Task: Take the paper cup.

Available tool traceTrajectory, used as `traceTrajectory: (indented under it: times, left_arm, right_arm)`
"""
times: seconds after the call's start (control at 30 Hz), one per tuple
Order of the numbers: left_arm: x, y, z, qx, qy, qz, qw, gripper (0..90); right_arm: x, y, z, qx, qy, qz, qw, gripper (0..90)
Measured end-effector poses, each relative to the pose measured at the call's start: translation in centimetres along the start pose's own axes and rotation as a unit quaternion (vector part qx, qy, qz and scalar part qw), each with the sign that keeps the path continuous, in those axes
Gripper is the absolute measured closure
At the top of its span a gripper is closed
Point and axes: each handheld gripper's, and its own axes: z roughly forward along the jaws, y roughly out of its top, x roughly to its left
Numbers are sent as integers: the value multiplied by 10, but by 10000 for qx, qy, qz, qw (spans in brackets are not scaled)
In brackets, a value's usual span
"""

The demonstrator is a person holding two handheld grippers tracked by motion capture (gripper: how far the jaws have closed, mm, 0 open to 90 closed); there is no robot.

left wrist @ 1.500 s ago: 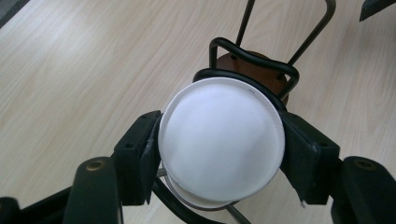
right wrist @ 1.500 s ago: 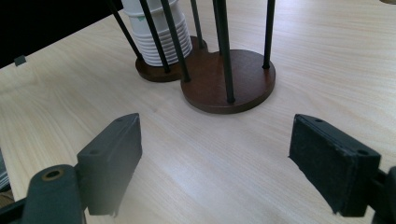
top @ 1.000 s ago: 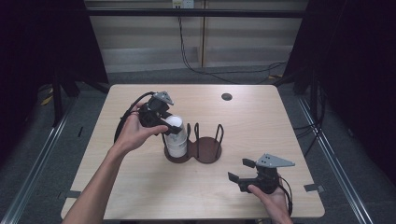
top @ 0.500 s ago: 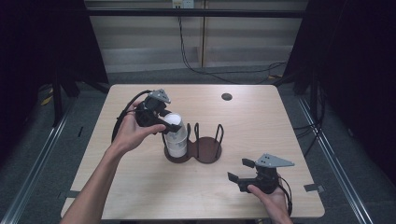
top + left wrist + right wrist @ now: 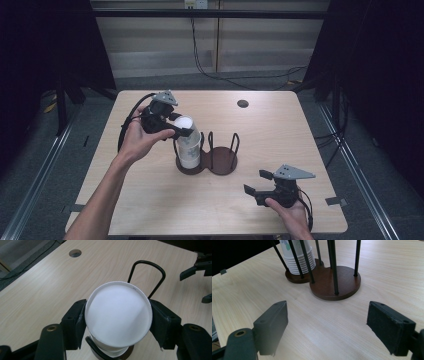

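Behind cup stack (image 5: 189, 145), wire holder (image 5: 222, 150)

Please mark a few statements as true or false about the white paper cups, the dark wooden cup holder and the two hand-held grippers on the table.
1. The left gripper is closed on the rim of the top white paper cup. True.
2. The stack of paper cups stands in the right ring of the dark brown wooden cup holder with black wire posts, as the high view shows it. False: it stands in the left ring; the right one has no cups.
3. The right gripper grips a wire post. False: its jaws stand open above the light wooden table, holding nothing.
4. A small round hole lies in the table's far side. True.
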Motion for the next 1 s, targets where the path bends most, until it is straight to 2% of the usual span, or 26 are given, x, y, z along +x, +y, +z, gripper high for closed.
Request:
traceTrajectory:
  times: [0.1,0.23,0.4,0.47,0.7,0.77,0.83,0.9,1.0]
  left_arm:
    - [-1,0,-4,-71,-48,102,9999,358]
    - [-2,0,-8,-172,-19,130,9998,358]
    - [-1,-1,-15,-394,-26,76,9992,358]
    - [-2,-2,-16,-404,31,71,9992,358]
    - [-7,-12,-22,-526,-29,23,9986,358]
    - [-7,-16,-24,-660,-106,-31,9978,358]
    - [-7,-17,-26,-653,-62,31,9978,358]
    - [-9,-19,-29,-753,-107,18,9971,359]
    - [-10,-22,-34,-983,-331,-165,9945,360]
  right_arm:
    - [0,0,0,0,-1,4,10000,167]
    - [0,0,0,1,-8,3,10000,167]
    - [0,0,0,-1,-6,0,10000,167]
    - [0,0,0,1,-9,-3,10000,166]
    - [0,0,-1,-14,-25,6,10000,166]
    - [0,0,0,-4,-20,0,10000,167]
    - [0,0,0,-3,-19,0,10000,166]
    - [0,0,0,-12,-20,-13,10000,166]
    - [-1,0,0,-33,-38,-5,10000,166]
